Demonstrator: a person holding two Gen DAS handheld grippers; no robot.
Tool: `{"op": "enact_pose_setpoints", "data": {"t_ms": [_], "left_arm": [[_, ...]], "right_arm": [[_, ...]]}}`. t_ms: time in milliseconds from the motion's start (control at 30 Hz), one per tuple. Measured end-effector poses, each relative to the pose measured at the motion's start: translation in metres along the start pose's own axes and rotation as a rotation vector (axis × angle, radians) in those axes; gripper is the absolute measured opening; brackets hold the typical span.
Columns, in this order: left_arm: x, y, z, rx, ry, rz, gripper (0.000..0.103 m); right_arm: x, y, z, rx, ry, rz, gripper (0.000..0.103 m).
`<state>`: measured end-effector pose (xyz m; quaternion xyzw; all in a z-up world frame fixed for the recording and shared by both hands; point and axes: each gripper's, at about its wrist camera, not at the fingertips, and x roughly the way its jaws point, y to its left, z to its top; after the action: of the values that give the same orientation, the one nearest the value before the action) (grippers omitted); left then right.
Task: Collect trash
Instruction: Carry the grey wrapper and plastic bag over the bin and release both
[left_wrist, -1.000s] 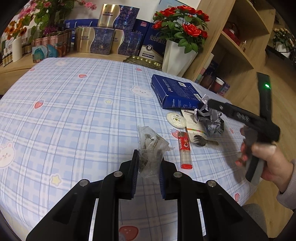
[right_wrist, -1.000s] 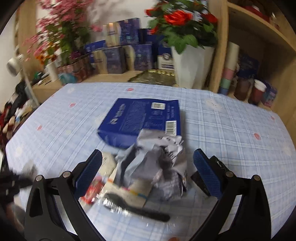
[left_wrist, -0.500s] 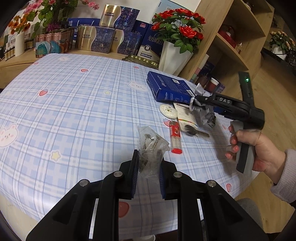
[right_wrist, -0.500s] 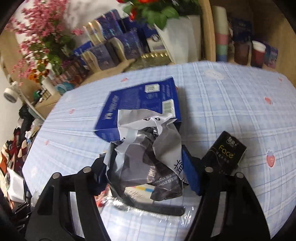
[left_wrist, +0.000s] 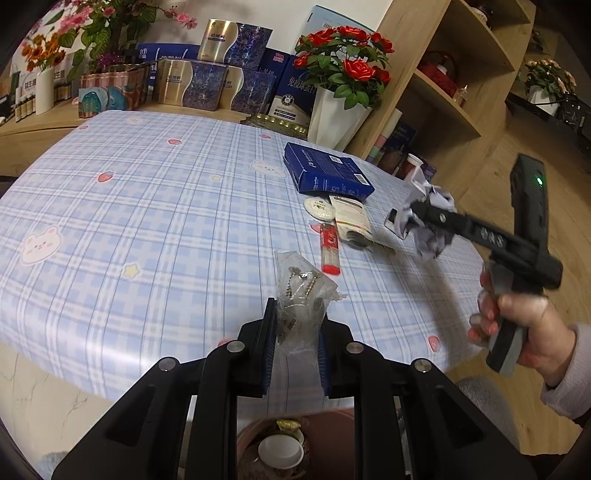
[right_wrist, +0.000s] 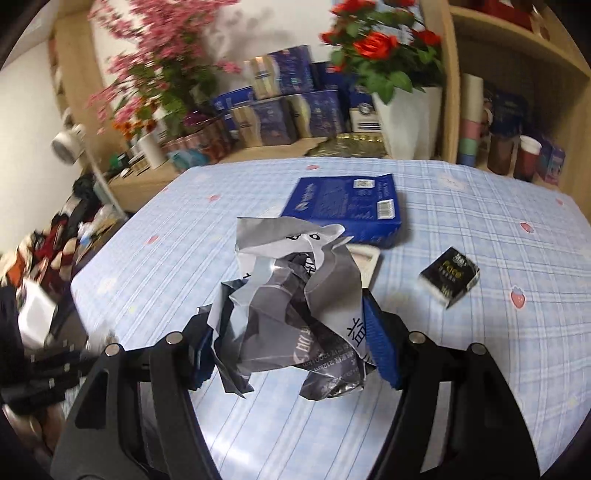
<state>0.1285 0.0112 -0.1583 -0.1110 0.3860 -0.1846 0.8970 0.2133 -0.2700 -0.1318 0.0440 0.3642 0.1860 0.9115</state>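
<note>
Clear bag (left_wrist: 301, 306) holds screws; bin (left_wrist: 325, 424) holds a cup (left_wrist: 279, 451).

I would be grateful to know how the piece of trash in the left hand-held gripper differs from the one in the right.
The clear plastic bag in the left hand-held gripper is see-through, with small metal bits inside; the crumpled wrapper in the right hand-held gripper is opaque grey-and-white, printed. The bag is slim between narrow-set jaws; the wrapper is bulky and holds the jaws wide. Both are gripped and lifted off the table.

1. Left gripper (left_wrist: 295, 347): black angular arms, silver round screws, blue ribbed pads.
2. Right gripper (right_wrist: 291, 345): the same black-and-blue build; a green light on its upright block.
3. Right hand (left_wrist: 517, 325): pale pink sleeve cuff.
</note>
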Motion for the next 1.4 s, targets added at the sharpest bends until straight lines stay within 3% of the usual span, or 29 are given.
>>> {"op": "enact_pose_setpoints", "data": {"t_ms": [300, 567, 1000, 1400], "left_arm": [[-0.046, -0.002, -0.031, -0.010, -0.014, 0.008, 0.019], [-0.072, -0.002, -0.057, -0.021, -0.026, 0.012, 0.019], [-0.083, 0.002, -0.079, -0.046, -0.025, 0.007, 0.019], [-0.081, 0.002, -0.086, -0.053, -0.014, 0.002, 0.019]], "right_arm": [[-0.040, 0.047, -0.069, -0.073, 0.025, 0.086, 0.068], [-0.054, 0.088, -0.130, -0.113, 0.134, 0.188, 0.068], [-0.027, 0.122, -0.201, -0.168, 0.456, 0.204, 0.069], [0.004, 0.130, -0.251, -0.201, 0.775, 0.125, 0.076]]}}
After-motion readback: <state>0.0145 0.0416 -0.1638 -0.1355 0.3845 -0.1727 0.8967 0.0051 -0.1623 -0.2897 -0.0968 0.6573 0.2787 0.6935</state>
